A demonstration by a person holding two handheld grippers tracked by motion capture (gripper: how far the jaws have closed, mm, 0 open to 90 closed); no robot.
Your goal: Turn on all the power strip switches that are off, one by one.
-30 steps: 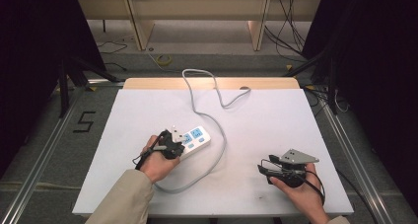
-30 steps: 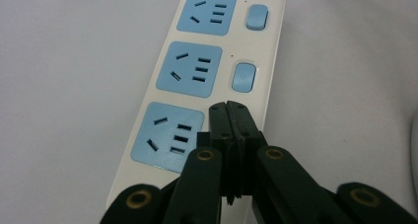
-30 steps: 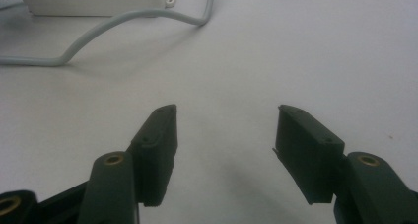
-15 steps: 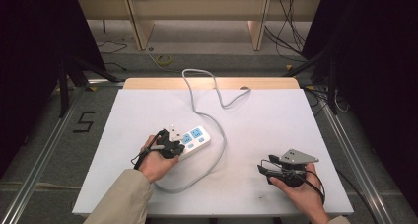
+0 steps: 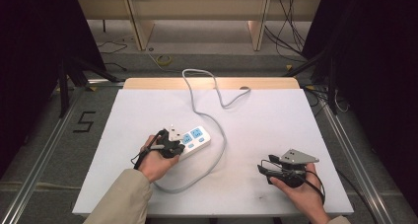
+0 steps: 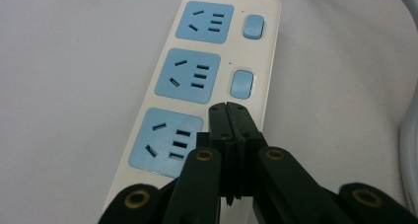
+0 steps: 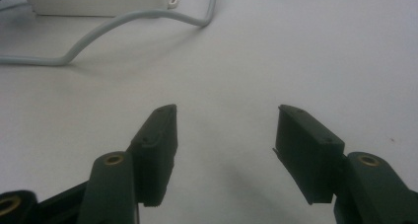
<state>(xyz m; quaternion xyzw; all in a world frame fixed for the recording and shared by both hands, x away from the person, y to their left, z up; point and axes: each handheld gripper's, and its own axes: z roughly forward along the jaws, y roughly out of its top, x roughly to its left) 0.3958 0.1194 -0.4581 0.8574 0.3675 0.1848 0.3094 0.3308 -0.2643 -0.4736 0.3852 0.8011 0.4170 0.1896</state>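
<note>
1. Nothing has moved since the earlier frame.
2. Left gripper point(image 6: 230, 110) is clenched empty over the power strip point(image 5: 193, 140), left of the tabletop's point(image 5: 276, 115) centre.
3. Right gripper point(image 7: 224, 135) gapes, released, near the front right corner.

White table point(image 5: 296, 135) in the middle, pale wooden strip point(image 5: 148, 83) along its far edge. Grey floor point(image 5: 44, 150) all around, marked with a black "5" point(image 5: 85, 121) at the left. Metal rails point(image 5: 34, 177) running along both sides of the table. Black curtains point(image 5: 29, 46) closing off left and right. Beyond the far edge, light wooden furniture legs point(image 5: 140, 26) and loose cables point(image 5: 291, 26) on the floor. Even, soft light overhead.
</note>
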